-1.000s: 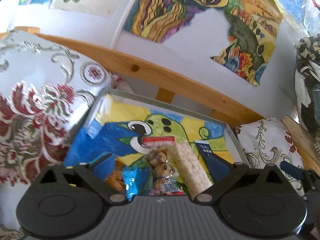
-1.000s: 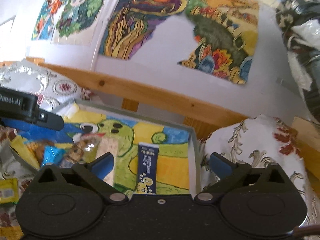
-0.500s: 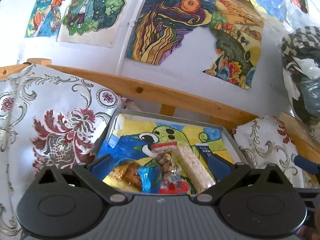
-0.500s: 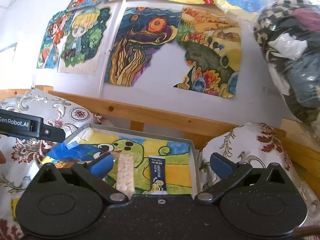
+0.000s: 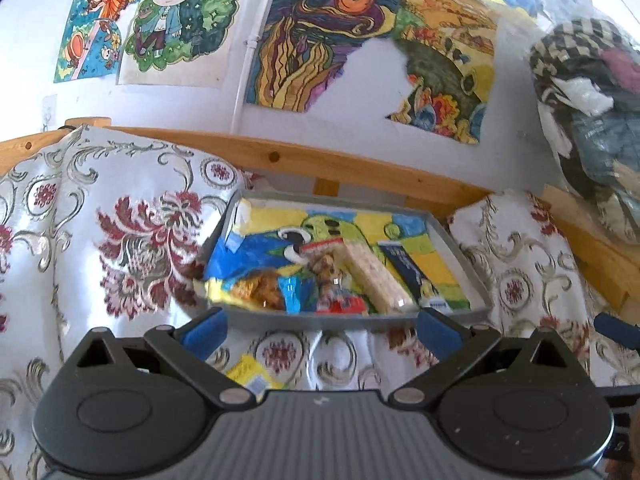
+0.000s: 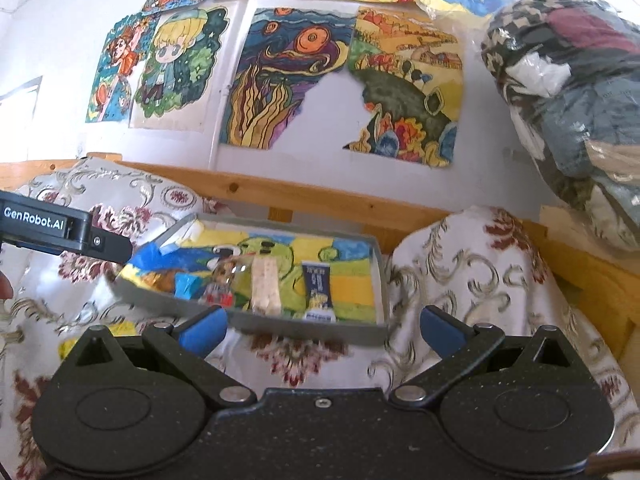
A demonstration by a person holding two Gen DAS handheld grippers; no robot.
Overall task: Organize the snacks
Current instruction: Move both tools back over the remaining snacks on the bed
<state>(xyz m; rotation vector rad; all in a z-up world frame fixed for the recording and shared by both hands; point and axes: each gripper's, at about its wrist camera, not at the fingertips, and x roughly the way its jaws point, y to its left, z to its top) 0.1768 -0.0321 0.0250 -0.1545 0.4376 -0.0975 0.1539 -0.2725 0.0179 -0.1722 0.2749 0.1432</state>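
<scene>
A white wall (image 5: 360,128) fills the top of both views, and bright drawings (image 6: 288,76) are stuck all over it. A big clear bag of clothes (image 6: 568,92) hangs at the right side. Below the wall runs a wooden rail (image 5: 352,168). In front of the rail sits a cloth with red flowers and silver curls (image 5: 120,220), and it bunches up on the left and on the right. A grey tray (image 5: 344,322) rests on this cloth between the two bumps, and a green and yellow drawing lines its bottom. The snacks lie in a row inside the tray. From left to right there is a yellow bag of brown snacks (image 5: 256,288), a small blue packet (image 5: 298,294), a clear bag with a red end (image 5: 334,284), a long pale rice bar (image 5: 374,276), and a dark blue stick pack (image 5: 412,272). One more yellow packet (image 5: 250,374) lies on the cloth outside the tray, just in front of it. The left gripper (image 5: 320,326) hangs near the front of the tray with its jaws spread wide and nothing between them. The right gripper (image 6: 322,326) is near the front of the tray too, its jaws spread wide and empty.
</scene>
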